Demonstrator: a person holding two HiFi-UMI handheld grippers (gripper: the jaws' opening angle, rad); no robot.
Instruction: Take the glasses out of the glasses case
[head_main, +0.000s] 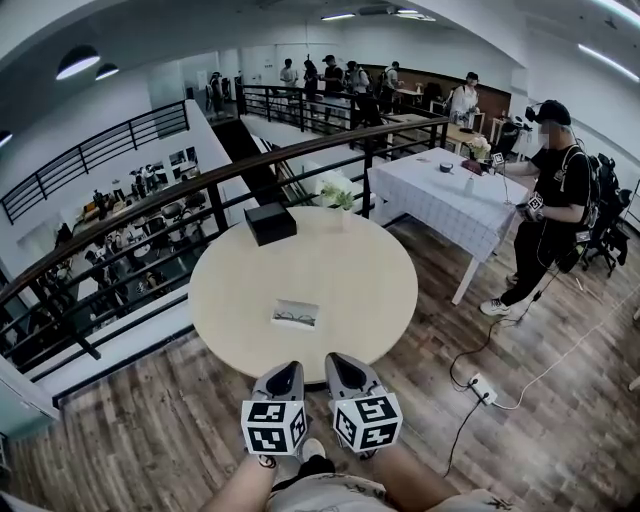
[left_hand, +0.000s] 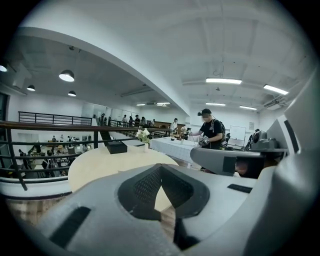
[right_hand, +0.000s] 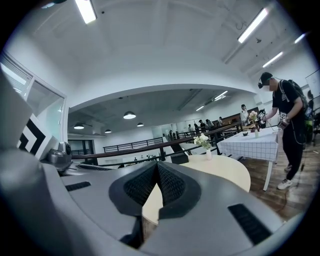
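Pale glasses case (head_main: 296, 314) holding glasses (head_main: 292, 320); black box (head_main: 270, 222) well apart.

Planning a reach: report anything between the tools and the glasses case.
Nothing visible. Only bare round beige tabletop lies between the left tool, the right tool and the small pale glasses case; the black box sits beyond.

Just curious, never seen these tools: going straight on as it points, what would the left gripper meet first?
Probably the round table's near edge, just ahead of the left gripper; if higher, the glasses case next. Height is unclear.
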